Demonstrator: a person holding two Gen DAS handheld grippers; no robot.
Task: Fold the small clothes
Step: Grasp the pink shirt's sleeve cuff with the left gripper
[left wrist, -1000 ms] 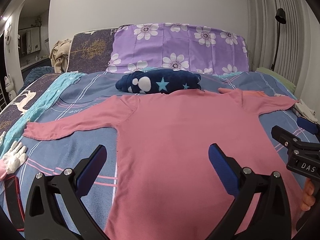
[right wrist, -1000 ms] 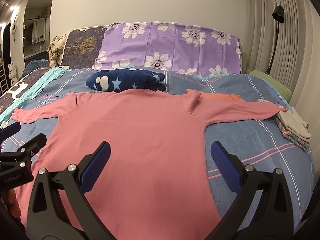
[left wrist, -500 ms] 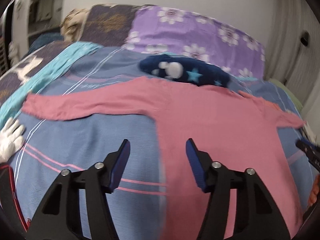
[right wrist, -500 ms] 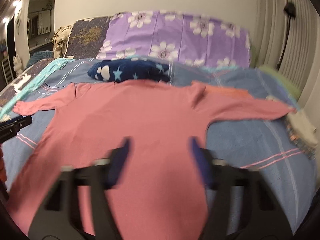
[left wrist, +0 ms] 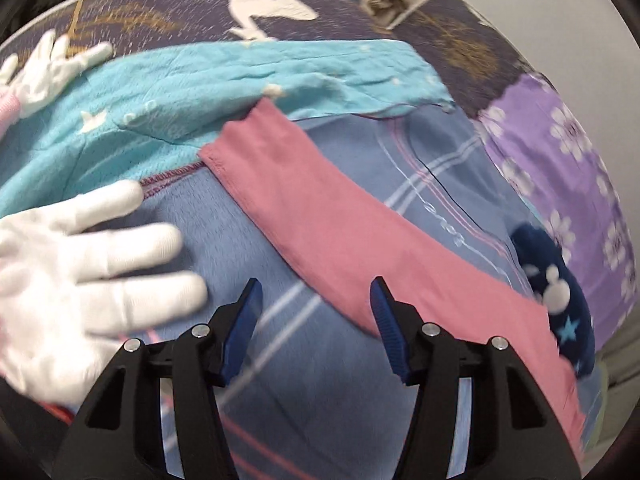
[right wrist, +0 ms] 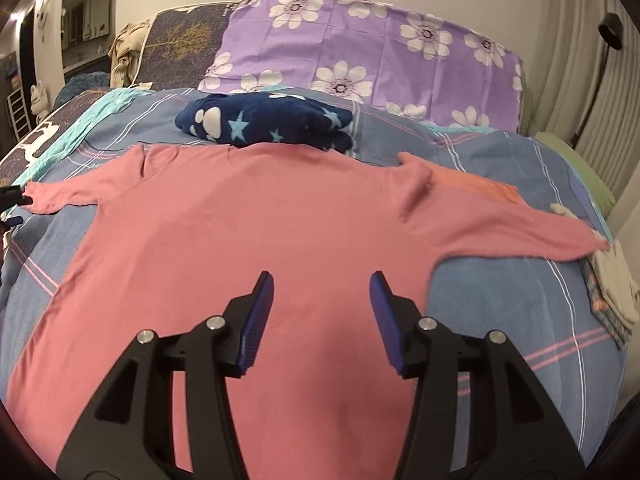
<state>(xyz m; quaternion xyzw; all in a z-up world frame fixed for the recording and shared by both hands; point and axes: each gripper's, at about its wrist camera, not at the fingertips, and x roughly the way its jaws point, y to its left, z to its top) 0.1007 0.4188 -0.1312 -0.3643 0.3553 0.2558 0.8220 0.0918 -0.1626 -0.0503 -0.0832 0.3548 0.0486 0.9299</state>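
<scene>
Pink shirt (right wrist: 248, 232) flat on bedspread (right wrist: 500, 292); both tools gaping, empty.

We see the bed (right wrist: 500, 280) carrying a pink shirt (right wrist: 260, 240) spread flat, a navy bundle (right wrist: 264, 126) at twelve o'clock, folded clothes (right wrist: 612, 292) at three.
</scene>
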